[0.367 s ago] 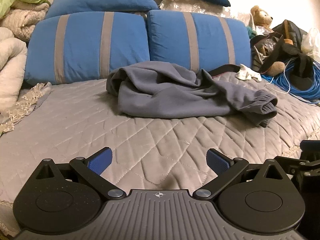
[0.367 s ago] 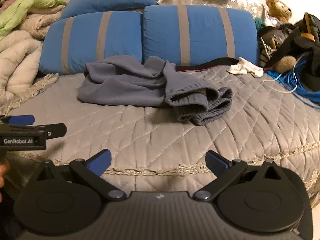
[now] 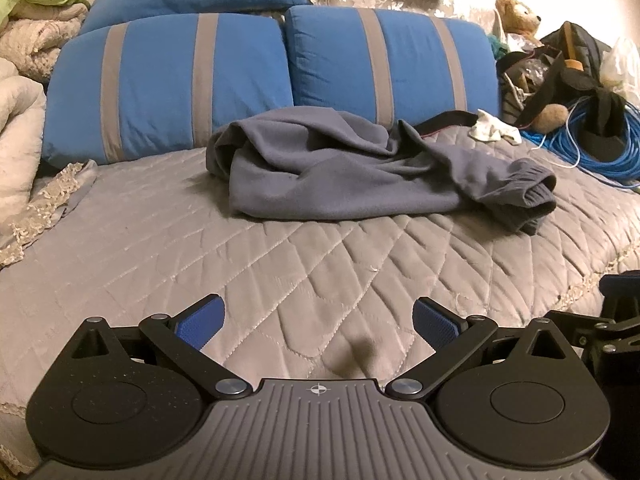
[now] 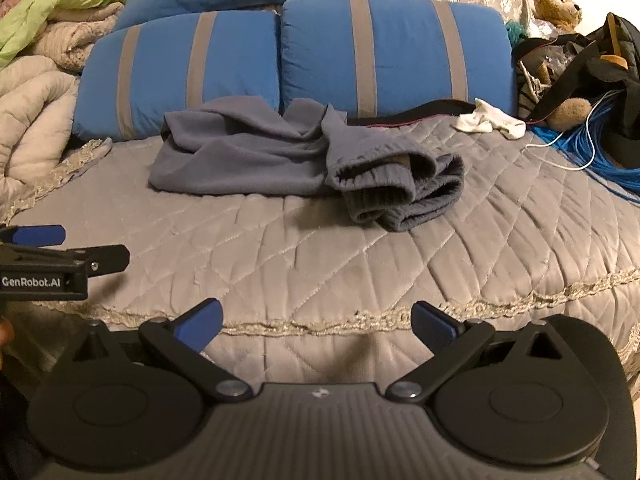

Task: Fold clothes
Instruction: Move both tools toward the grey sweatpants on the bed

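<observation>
Sweatpants [image 3: 360, 172] lie bunched mid-frame on bed [image 3: 280, 260], below the pillows. Soft, thick fleece, likely limp and grippy; take the ribbed cuffs [image 4: 384, 196]. Left claw [image 3: 318, 322] and right claw [image 4: 316, 322] wide, empty.

I see dim, warm indoor light, brightest at upper right; soft shadows — sharp focus, fisheye bending, dark vignetted corners
</observation>
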A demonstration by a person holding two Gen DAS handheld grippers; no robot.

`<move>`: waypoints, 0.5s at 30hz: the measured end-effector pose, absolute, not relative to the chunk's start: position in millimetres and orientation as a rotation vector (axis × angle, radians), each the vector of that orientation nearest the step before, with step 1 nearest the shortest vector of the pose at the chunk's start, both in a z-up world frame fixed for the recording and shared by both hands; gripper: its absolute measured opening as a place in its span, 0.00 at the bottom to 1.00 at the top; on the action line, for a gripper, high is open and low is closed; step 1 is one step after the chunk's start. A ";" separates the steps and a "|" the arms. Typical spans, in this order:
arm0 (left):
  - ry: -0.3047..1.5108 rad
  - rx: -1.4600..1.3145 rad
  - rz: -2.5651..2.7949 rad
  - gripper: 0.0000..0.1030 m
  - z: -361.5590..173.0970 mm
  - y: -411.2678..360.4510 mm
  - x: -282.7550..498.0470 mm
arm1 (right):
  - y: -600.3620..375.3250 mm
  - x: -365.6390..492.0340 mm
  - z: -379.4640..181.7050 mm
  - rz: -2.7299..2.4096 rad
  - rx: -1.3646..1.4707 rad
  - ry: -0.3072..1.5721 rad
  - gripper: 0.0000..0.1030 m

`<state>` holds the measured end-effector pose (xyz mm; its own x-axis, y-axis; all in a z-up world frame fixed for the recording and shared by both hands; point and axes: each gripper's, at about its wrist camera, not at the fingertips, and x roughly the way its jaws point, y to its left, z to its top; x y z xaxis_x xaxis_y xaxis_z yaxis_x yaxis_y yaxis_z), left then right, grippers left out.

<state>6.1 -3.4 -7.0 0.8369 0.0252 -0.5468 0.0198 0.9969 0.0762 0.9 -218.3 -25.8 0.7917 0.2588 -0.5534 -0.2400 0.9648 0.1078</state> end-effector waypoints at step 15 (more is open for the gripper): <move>0.566 0.106 -0.022 1.00 -7.0 -16.2 6.4 | -222.1 3.5 -30.1 0.264 0.047 0.633 1.00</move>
<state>6.4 -16.2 -7.0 0.8440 0.0085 -0.5362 0.0497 0.9943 0.0941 3.5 -222.1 -30.1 0.7736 0.2579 -0.5788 -0.2296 0.9654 0.1234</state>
